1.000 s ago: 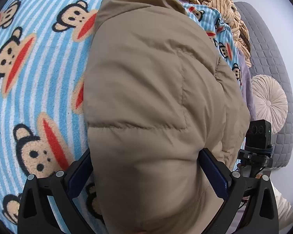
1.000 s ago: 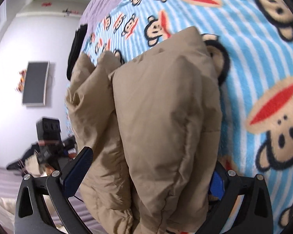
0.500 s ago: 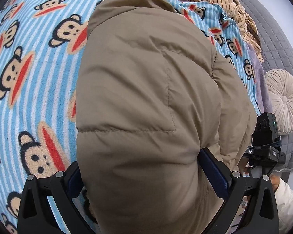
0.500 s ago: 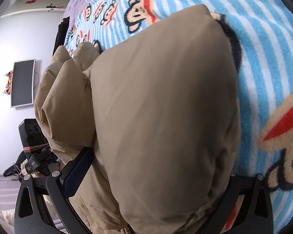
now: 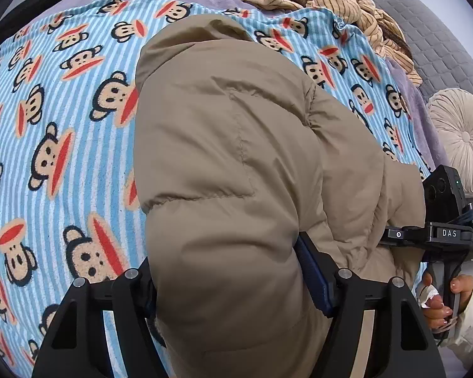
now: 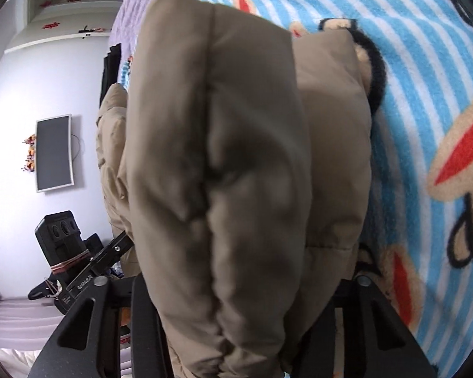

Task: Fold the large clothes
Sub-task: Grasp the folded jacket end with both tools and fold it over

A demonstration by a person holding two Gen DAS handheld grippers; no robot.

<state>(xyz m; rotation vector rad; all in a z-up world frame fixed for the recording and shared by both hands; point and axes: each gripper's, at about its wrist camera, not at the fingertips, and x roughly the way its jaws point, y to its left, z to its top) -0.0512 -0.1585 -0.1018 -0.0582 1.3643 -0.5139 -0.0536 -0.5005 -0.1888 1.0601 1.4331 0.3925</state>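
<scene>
Both tongs, the left gripper [image 5: 233, 286] and right gripper [image 6: 246, 296], are clamped on the tan puffer jacket [image 5: 224, 163]. Its long axis runs forward from both, toward the far edge of the monkey-print blanket [image 5: 56, 132]; neither gripper is evidently nearer.

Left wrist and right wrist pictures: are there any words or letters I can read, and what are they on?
"DAS": white letters on the black bar of the right gripper, seen in the left wrist view.
"GenRobot.AI", or close to it: tiny white print on the black bar of the left gripper in the right wrist view, too small to be sure.
The blanket shows only monkey faces.
</scene>
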